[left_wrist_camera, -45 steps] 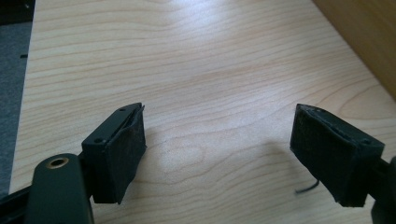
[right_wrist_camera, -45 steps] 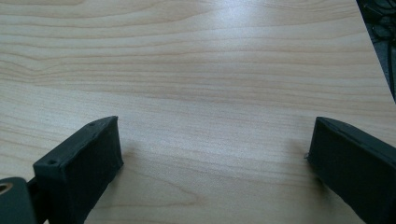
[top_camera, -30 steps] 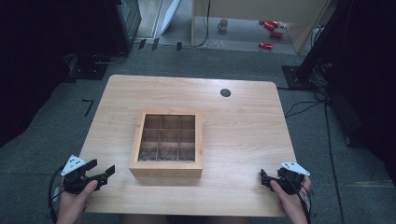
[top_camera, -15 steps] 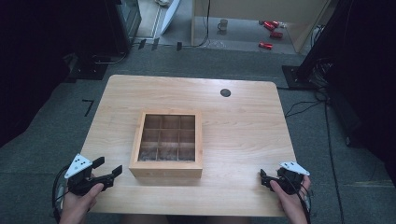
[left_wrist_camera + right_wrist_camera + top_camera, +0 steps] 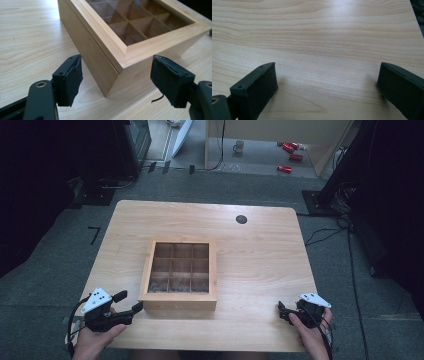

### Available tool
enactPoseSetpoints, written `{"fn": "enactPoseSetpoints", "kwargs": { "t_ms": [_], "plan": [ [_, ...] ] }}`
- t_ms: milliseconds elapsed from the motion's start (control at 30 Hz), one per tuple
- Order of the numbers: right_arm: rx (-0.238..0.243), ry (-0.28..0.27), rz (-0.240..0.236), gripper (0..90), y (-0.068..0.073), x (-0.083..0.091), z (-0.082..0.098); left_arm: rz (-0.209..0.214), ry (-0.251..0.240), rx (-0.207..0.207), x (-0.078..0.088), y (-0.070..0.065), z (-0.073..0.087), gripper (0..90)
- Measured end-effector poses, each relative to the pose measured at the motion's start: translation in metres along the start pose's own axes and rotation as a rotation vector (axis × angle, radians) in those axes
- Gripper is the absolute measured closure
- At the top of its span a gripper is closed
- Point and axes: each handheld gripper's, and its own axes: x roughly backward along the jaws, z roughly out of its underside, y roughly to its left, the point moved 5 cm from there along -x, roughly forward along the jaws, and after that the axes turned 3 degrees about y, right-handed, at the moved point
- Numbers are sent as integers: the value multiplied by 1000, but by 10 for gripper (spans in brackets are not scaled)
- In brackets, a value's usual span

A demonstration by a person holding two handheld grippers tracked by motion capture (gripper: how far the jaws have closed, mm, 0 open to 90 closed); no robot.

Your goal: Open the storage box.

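Note:
A square wooden box (image 5: 179,275) with a glass lid over a three-by-three grid of compartments sits in the middle of the table (image 5: 250,255). My left gripper (image 5: 129,303) is open at the box's near left corner, its tips just short of the wood. In the left gripper view that corner of the box (image 5: 117,72) stands between the two black pads (image 5: 71,80), untouched. My right gripper (image 5: 281,312) rests open near the table's front right edge, with bare wood between its pads (image 5: 255,90).
A small black round hole (image 5: 241,219) marks the table's far right part. On the floor beyond the table lie red cans (image 5: 285,168) and a mug (image 5: 239,146). Cables (image 5: 345,250) run along the floor at the right.
My left gripper has moved right and forward, from the table's front left edge up to the box's near left corner. The right gripper has stayed still.

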Motion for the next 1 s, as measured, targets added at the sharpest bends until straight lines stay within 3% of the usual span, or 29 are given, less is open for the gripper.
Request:
{"fn": "enactPoseSetpoints", "kwargs": {
  "t_ms": [133, 233, 333, 500, 633, 833, 1000],
  "plan": [
    [13, -4, 2, 35, 2, 2, -1, -9, 26, -17, -7, -3, 3, 303],
    [-9, -40, -23, 35, 8, 8, -8, -8, 39, -21, -11, -4, 6, 319],
    [-1, -62, -28, 35, 17, 14, -15, -10, 48, -25, -14, -6, 7, 337],
    [45, -86, -55, 35, 42, 22, -25, -33, 66, -57, -18, -10, 10, 388],
    [74, -104, -81, 36, 64, 28, -32, -19, 70, -57, -21, -13, 11, 435],
    [125, -115, -127, 39, 101, 37, -40, -31, 82, -47, -23, -10, 12, 504],
    [163, -125, -158, 41, 126, 40, -44, -35, 93, -49, -25, -10, 13, 506]
  ]
}}
